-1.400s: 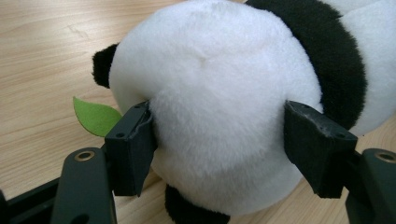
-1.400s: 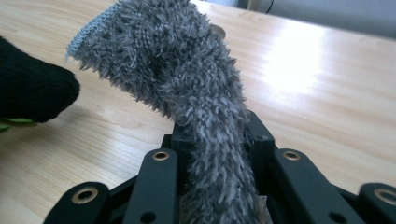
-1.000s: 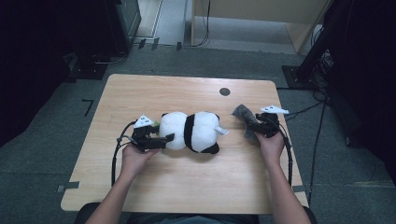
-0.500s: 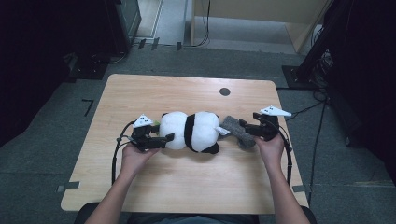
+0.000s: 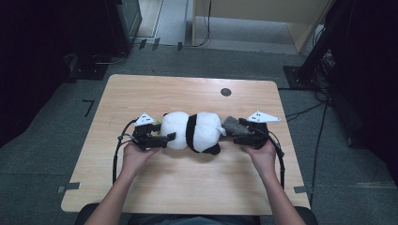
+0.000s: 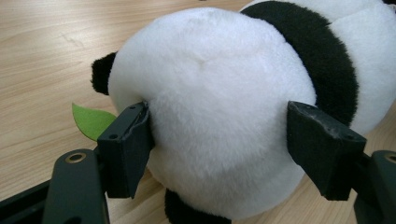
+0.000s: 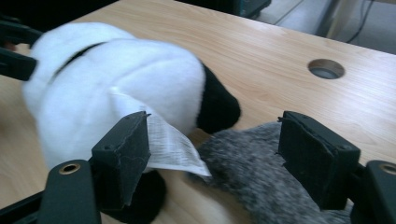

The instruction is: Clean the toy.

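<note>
On the desk point(image 5: 155, 96): left gripper point(image 5: 157, 139) clamps the panda point(image 5: 197, 131); right gripper point(image 5: 244, 135), opening around the grey plush point(image 5: 233, 125). Keep panda pinned; release gently alongside.

Plush panda point(image 5: 196, 132): white body, black band round middle, black limbs, lying on side along surface point(image 5: 187, 93), mid-surface, long axis left–right. Round white end between left claw pads, pressed by both. Green felt leaf point(image 6: 91, 120) beside that end. White printed label point(image 7: 170, 140) at other end. Grey fuzzy piece point(image 5: 233, 125) touching label end, flat on surface.
</note>
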